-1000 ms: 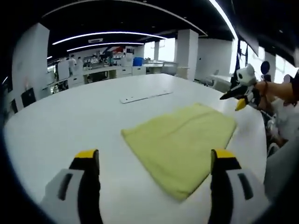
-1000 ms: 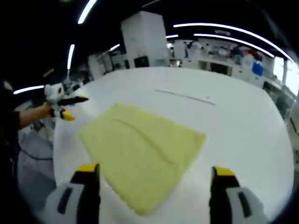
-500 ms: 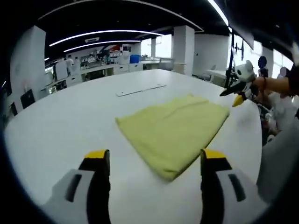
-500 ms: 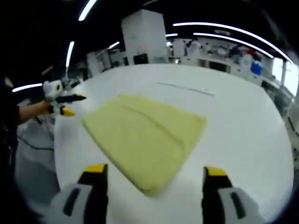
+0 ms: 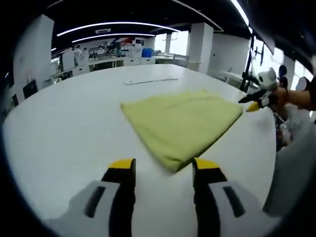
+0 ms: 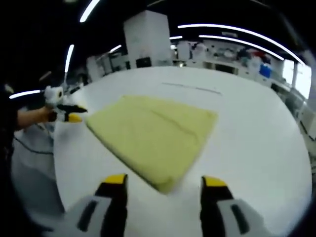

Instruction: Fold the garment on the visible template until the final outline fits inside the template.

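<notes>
Yellow folded garment (image 5: 181,121) lies flat on the white worktop (image 5: 64,123) in the left gripper view, its nearest corner just ahead of the left gripper (image 5: 163,170) and pointing at the gap between the yellow-tipped fingers (image 5: 122,167), which stand apart, narrowly, grasping nothing. The right gripper (image 5: 254,101) hangs at the cloth's far right corner, held by a hand. In the right gripper view, the garment's (image 6: 153,133) near corner lies just beyond the right gripper's (image 6: 165,181) released, empty fingers (image 6: 213,183). The left gripper (image 6: 74,114) sits at the cloth's left corner; I cannot tell its state there.
</notes>
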